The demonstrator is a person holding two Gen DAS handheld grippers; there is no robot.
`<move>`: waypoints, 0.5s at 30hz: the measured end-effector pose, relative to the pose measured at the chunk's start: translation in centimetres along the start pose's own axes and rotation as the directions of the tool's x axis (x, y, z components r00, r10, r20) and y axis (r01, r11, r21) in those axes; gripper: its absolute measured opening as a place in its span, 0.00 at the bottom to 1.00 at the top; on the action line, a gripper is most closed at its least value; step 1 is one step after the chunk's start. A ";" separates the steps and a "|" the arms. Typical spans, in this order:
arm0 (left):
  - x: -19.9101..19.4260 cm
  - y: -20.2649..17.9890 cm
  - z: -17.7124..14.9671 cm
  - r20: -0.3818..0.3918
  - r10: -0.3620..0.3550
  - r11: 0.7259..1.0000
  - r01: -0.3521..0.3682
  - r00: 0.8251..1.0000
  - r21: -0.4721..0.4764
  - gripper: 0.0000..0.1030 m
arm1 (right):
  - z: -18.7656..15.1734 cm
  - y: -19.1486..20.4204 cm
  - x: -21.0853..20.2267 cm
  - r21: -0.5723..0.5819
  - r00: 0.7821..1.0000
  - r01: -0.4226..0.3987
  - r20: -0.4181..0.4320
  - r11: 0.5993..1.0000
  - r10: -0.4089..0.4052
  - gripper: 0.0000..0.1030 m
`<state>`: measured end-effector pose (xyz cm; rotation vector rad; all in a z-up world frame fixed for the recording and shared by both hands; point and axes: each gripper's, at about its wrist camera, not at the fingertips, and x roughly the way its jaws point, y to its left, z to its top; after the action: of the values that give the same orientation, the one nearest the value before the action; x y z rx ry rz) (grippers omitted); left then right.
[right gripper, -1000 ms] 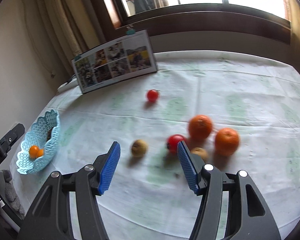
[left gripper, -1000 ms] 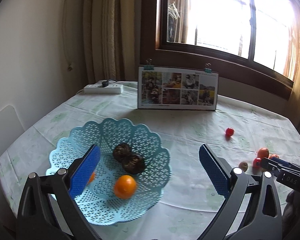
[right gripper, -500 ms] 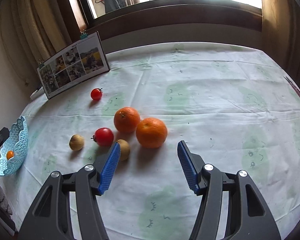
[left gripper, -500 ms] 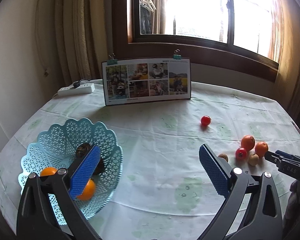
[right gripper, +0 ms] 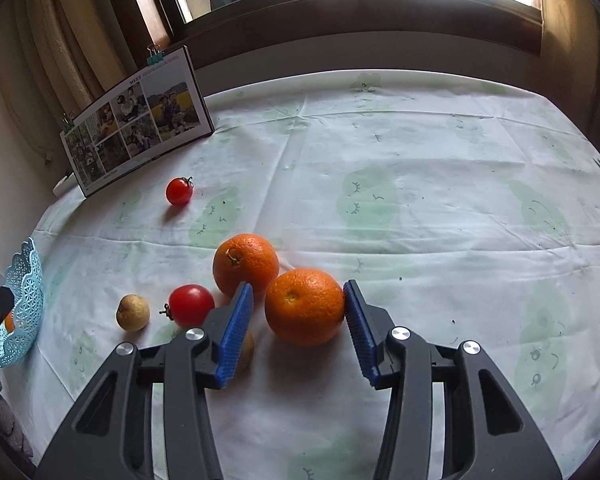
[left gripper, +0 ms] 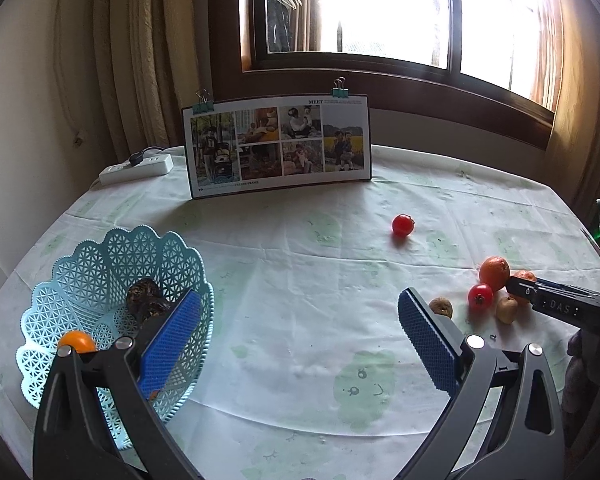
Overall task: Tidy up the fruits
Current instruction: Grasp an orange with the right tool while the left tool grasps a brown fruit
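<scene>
Your right gripper [right gripper: 298, 312] has its fingers spread around the near orange [right gripper: 304, 306], which sits on the surface toward your right-hand edge. The right pad looks to be touching or almost touching the peel; the left pad stands just clear, so nothing is pinched yet.

Watch the crowding. A second orange [right gripper: 246, 266] sits just beyond the left finger, a tomato [right gripper: 191, 305] is just beside it, and a small brown fruit [right gripper: 247, 350] is half hidden beneath that finger. If you close from here, the left finger may nudge or catch one of them and send it rolling; the surface is round, and the fruit lies near its edge. An orange is round too, so a pinch off its middle could squirt it forward into the others.

Another brown fruit [right gripper: 133, 313] lies farther left, and a lone tomato [right gripper: 179, 191] is well apart, toward the photo board [right gripper: 140, 124].

Your left gripper [left gripper: 296, 344] hangs with fingers spread wide and empty, near the blue basket [left gripper: 100, 260] at the surface's left edge. The basket holds a small orange [left gripper: 76, 342] and dark fruit [left gripper: 144, 298]. It looks light, and the left finger overlaps its rim in view, so a careless move there could tip or shove it.
</scene>
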<state>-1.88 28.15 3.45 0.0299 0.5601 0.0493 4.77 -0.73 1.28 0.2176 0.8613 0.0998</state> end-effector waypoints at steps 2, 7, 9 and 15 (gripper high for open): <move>0.4 -0.2 0.0 -0.011 -0.006 1.000 0.006 1.000 0.002 0.97 | 0.1 0.0 0.0 -0.002 1.000 0.000 0.003 1.000 0.000 0.46; 1.3 -1.1 -0.1 -0.036 -0.023 1.000 0.023 0.999 0.011 0.97 | 0.0 -0.4 0.0 0.008 1.000 -0.005 -0.006 1.000 0.005 0.45; 1.4 -1.3 -0.1 -0.040 -0.023 1.000 0.024 0.999 0.017 0.97 | -0.1 -0.6 0.0 0.011 1.000 -0.007 -0.009 1.000 0.007 0.45; 1.9 -2.0 -0.1 -0.050 -0.027 0.999 0.029 0.998 0.033 0.97 | -0.2 -0.7 0.0 0.006 1.000 -0.009 -0.012 1.000 0.009 0.42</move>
<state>-0.26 26.30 2.30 0.0534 0.6112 0.0137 4.64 -1.35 0.96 0.2271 0.8730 0.1074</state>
